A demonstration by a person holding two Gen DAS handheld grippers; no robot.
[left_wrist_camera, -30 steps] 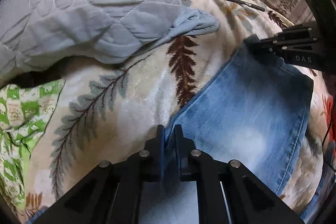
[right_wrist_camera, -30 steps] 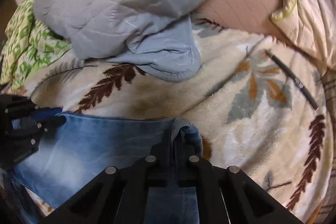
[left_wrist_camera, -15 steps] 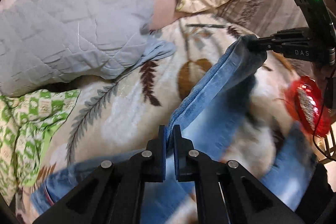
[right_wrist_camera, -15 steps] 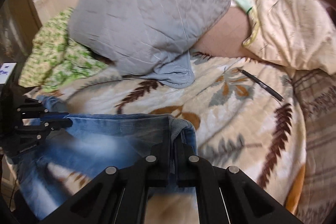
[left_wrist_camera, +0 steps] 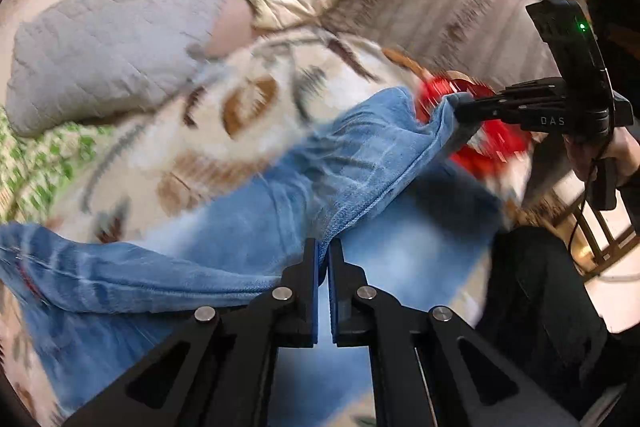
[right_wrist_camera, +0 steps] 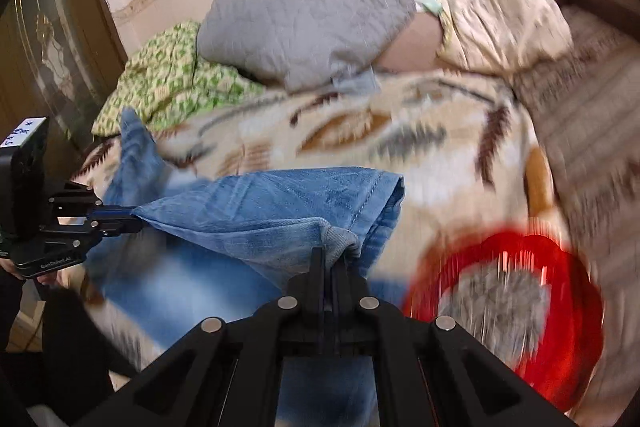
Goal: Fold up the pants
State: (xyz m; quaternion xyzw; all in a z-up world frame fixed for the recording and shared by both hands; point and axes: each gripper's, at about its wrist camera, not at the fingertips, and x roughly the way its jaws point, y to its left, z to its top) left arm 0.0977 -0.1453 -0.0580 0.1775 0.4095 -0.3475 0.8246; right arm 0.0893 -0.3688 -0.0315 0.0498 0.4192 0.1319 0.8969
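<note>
In the left wrist view, the left gripper (left_wrist_camera: 323,251) is pinched tight on a fold of the blue jeans (left_wrist_camera: 352,163), which stretch above the leaf-patterned blanket (left_wrist_camera: 256,95) to the right gripper (left_wrist_camera: 460,105), clamped on the far corner beside a blurred red object (left_wrist_camera: 496,143). In the right wrist view, the right gripper (right_wrist_camera: 329,259) pinches the denim's hem, the jeans (right_wrist_camera: 280,203) span left to the left gripper (right_wrist_camera: 134,221), and a grey quilted pillow (right_wrist_camera: 304,23) lies well behind.
</note>
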